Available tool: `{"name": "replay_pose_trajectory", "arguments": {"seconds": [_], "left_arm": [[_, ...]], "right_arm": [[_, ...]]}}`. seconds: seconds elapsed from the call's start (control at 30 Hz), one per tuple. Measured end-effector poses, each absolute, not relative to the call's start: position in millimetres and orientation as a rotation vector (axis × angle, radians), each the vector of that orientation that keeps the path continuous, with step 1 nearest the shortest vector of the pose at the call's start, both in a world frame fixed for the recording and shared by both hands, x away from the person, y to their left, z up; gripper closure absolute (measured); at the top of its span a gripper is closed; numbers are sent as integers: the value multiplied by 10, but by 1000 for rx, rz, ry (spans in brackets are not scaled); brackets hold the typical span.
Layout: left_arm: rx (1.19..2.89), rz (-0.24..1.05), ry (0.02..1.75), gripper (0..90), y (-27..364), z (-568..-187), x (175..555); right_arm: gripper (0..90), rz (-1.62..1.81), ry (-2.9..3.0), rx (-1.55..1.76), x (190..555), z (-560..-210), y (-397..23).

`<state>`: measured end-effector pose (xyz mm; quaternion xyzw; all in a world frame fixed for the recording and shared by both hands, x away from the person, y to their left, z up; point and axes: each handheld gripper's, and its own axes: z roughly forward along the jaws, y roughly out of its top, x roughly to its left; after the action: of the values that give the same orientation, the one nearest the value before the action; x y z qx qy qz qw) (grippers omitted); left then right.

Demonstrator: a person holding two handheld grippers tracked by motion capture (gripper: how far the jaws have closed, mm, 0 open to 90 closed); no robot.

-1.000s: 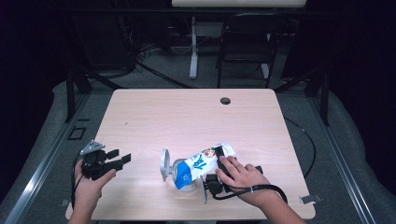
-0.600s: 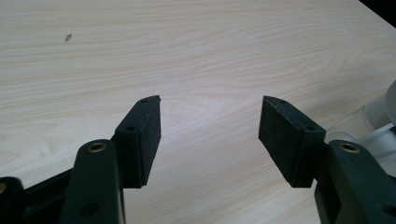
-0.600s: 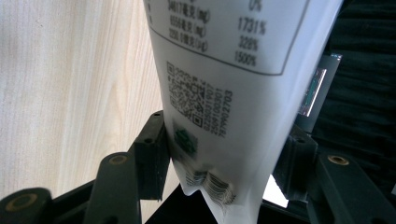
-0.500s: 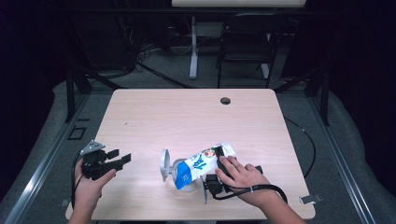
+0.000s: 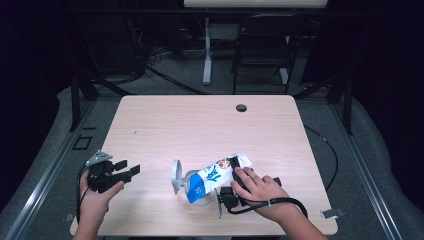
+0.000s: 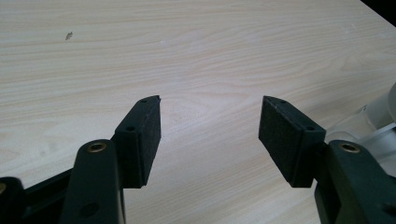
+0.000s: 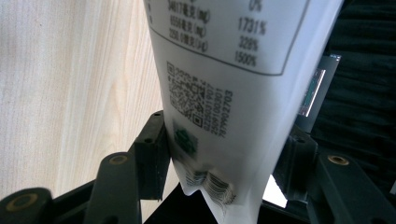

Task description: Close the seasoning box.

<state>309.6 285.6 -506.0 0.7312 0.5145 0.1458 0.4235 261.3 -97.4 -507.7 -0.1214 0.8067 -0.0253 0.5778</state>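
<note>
Nothing is shifting since the earlier frame: the right tool (image 5: 231, 176), lower centre, is clamping the white-and-blue printed soft pouch (image 5: 216, 176), tilted over a clear glass jar (image 5: 196, 192) on the pale wooden worktop (image 5: 200, 125). Light and crushable, it is best pinched near its sealed end. The left tool (image 6: 210, 135) is gaping empty.

Left gripper (image 6: 210, 135): black jaws, flat rectangular foam pads (image 6: 148, 140), brass-coloured pivot screws, small screw holes along pad edges; grey three-cornered plate on top in high view. Right gripper (image 7: 224, 158): same black jaws, brass-coloured screws. Black cable (image 5: 267, 204) loops over right wrist. Forearms bare.
</note>
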Motion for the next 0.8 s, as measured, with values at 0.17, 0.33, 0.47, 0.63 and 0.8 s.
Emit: {"name": "replay_pose_trajectory", "arguments": {"seconds": [0.17,0.33,0.47,0.63,0.8], "left_arm": [[1829,365,1288,394,2858,-5055,3095],[1829,365,1288,394,2857,-5060,3097],[1828,365,1288,394,2859,-5057,3095],[1824,369,1289,394,2859,-5061,3097],[1828,365,1288,394,2859,-5057,3095]], "right_arm": [[460,-59,1886,-286,2614,-5077,-974],[460,-60,1886,-288,2614,-5077,-974],[460,-73,1885,-292,2610,-5066,-969],[460,-74,1885,-293,2611,-5066,-968],[460,-69,1884,-294,2612,-5069,-970]]}}
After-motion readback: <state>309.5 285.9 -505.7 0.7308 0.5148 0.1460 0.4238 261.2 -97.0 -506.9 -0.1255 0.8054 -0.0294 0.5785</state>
